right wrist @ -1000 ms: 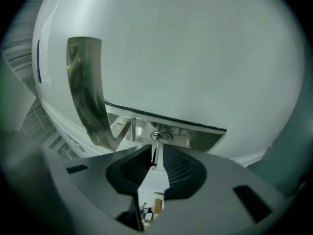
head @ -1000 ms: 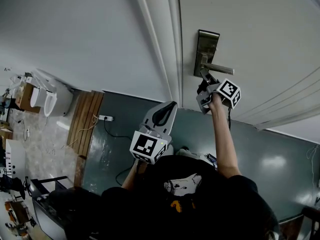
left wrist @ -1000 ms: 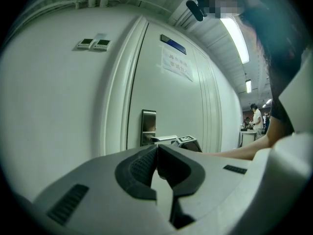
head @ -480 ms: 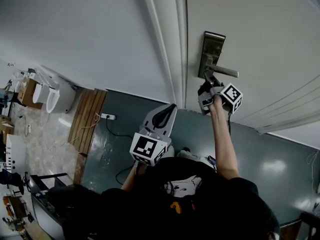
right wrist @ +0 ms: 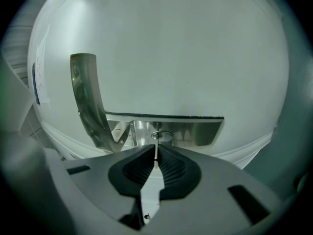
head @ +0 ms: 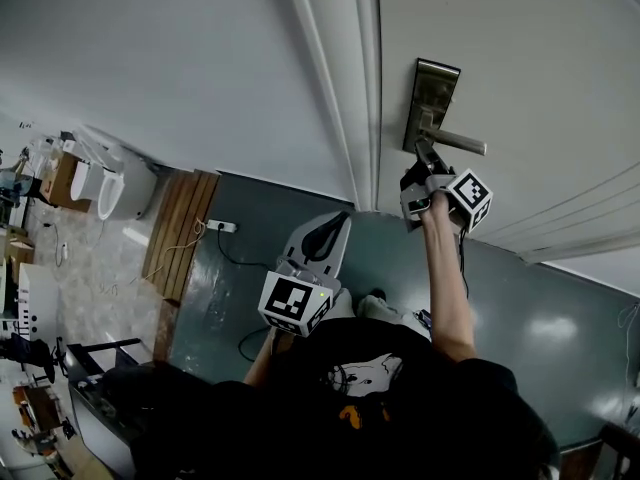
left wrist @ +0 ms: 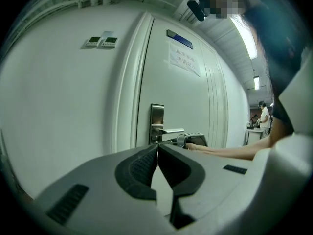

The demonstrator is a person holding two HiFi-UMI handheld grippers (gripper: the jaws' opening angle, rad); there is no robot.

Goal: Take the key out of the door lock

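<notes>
The key (right wrist: 156, 153) is a thin metal blade standing edge-on between my right gripper's (right wrist: 156, 150) pads, its tip in the round keyhole (right wrist: 161, 135) of the steel lock plate (right wrist: 190, 131). The pads press on it from both sides. In the head view my right gripper (head: 420, 160) is raised to the lock plate (head: 432, 103) just under the lever handle (head: 462, 144), and the key itself is hidden there. My left gripper (head: 338, 222) hangs lower, left of the door, shut and empty (left wrist: 157, 146).
The white door (head: 520, 58) meets its frame (head: 345, 78) and a plain wall (head: 150, 58). A paper notice (left wrist: 183, 60) is on the door and switches (left wrist: 101, 42) on the wall. A wooden board (head: 180, 228) and a power strip (head: 222, 226) lie on the floor.
The head view has shifted slightly, so the lock sits a little further right. My right gripper stays at the lock under the handle. My left gripper has hardly moved.
</notes>
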